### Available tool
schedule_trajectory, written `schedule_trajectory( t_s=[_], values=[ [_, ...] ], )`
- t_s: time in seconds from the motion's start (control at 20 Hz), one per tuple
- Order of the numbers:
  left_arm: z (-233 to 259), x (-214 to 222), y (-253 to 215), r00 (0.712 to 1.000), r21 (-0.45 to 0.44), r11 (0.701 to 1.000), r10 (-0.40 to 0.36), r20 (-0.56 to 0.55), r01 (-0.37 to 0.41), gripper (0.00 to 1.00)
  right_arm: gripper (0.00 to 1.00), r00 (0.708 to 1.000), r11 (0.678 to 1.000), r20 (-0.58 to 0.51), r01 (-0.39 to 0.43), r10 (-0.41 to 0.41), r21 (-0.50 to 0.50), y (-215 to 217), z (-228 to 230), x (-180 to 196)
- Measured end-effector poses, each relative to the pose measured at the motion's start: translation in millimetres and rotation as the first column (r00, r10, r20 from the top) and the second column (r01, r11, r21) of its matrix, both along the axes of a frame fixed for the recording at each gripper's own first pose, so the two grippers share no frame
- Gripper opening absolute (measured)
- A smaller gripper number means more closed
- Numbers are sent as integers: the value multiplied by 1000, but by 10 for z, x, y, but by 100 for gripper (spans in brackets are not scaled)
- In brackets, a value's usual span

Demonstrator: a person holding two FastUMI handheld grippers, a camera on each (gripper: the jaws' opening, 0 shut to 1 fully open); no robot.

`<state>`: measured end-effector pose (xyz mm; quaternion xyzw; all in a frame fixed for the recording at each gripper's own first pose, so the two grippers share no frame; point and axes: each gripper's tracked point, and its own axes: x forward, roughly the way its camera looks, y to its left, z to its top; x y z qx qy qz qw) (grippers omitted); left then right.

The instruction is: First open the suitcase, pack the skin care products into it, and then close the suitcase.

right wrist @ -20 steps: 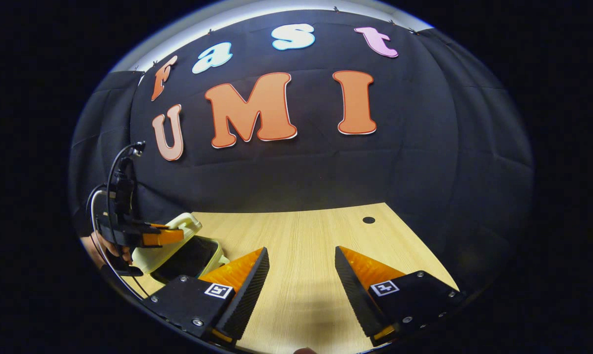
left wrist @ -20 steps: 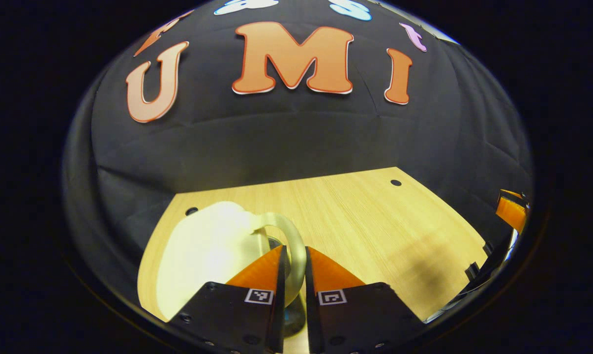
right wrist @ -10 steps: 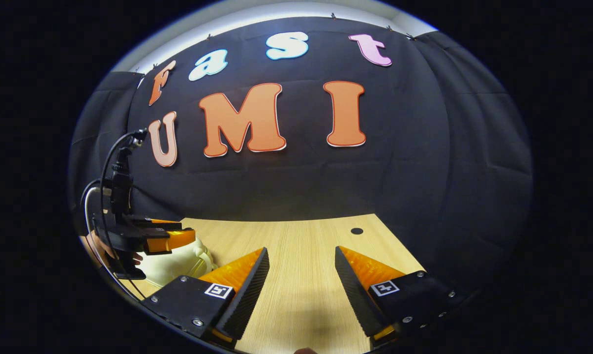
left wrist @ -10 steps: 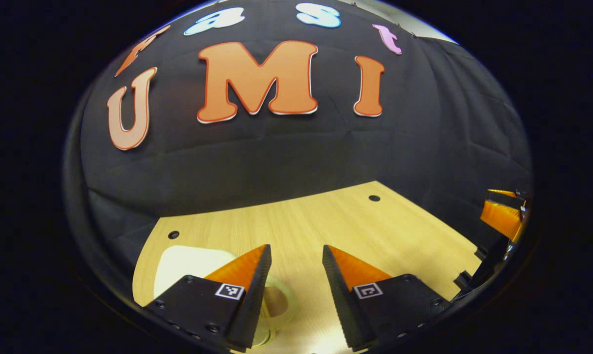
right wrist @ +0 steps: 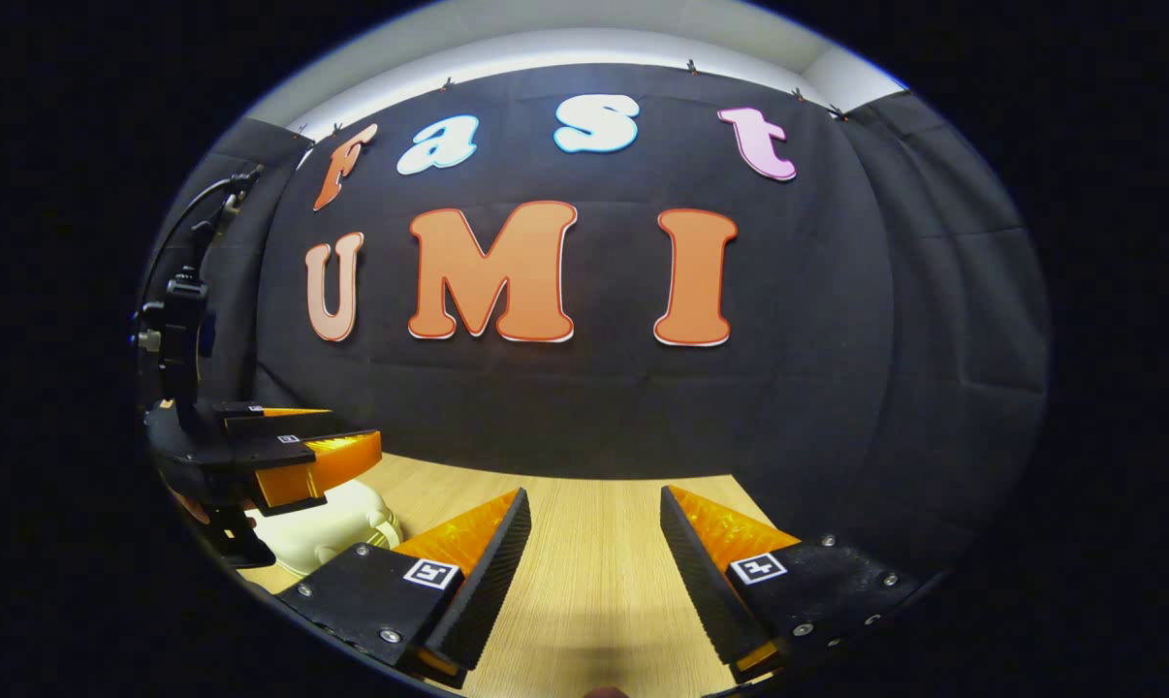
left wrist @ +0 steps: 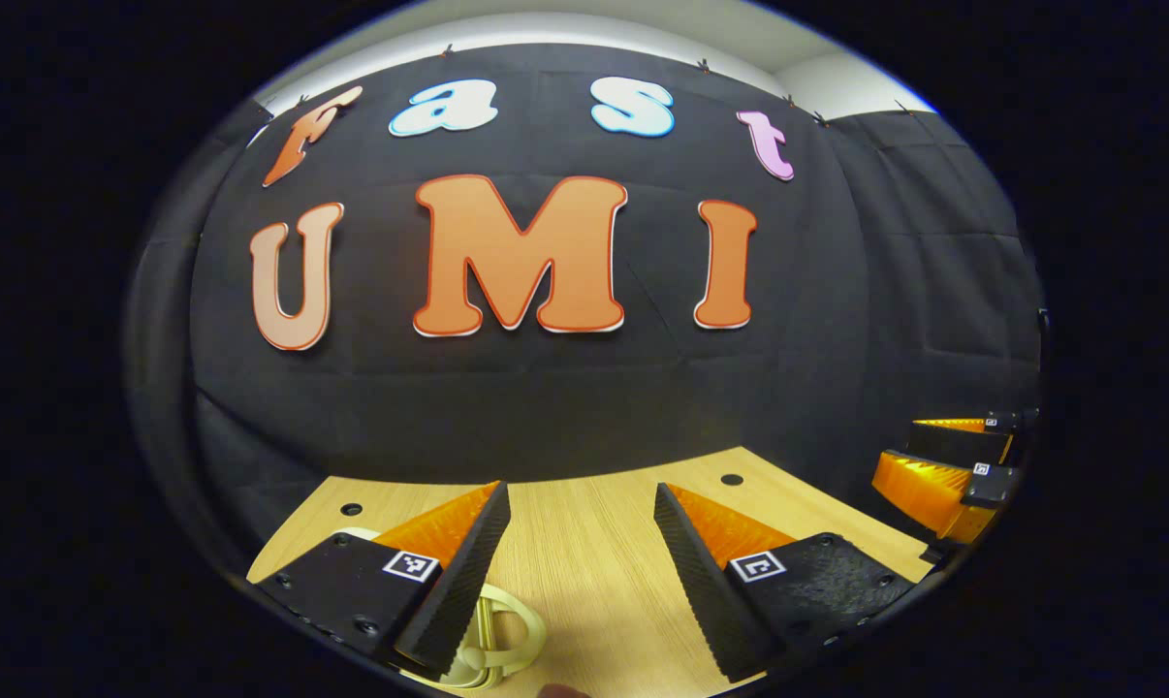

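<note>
suitcase (right wrist: pixel 328 528), cream-coloured and with its lid down, sits at the lower left of the right gripper view, on the wooden table (right wrist: pixel 594 582), partly behind that view's own left finger. in the left gripper view its pale loop handle (left wrist: pixel 512 630) shows at the bottom edge, just right of that gripper's left finger, and a small strip of the shell peeks above the finger's dark base at lower left.

left gripper (left wrist: pixel 582 567) is released, its two fingers spread wide over bare wood, touching nothing; it hangs above and a little behind the handle. the same gripper appears at the left edge of the right gripper view, hovering above the suitcase with a cable rising from its body.

right gripper (right wrist: pixel 594 572) is likewise released, fingers well apart over bare table at the bottom centre of its view, to the right of the suitcase. it also shows at the right edge of the left gripper view. a round hole (left wrist: pixel 731 479) lies in the tabletop near the far edge.
</note>
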<state>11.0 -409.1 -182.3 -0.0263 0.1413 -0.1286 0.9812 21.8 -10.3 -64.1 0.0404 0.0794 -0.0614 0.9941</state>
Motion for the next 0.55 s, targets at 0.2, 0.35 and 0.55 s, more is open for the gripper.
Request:
schedule_trajectory(
  t_s=[0.2, 0.35, 0.55],
  values=[
    [84, -55, -19, 998, -18, 999, 46, 35, -45, 94, 86, 999, 1000, 37, 2, -1, -9, 30, 88, 115],
    [127, -91, -76, 997, -19, 998, 55, 50, -54, 94, 86, 998, 1000, 60, -3, 4, -26, 22, 149, 129],
    [139, -122, -228, 998, -9, 1000, 22, 63, -22, 94, 86, 998, 999, 69, 5, -2, -37, -27, 187, 121]
  ],
)
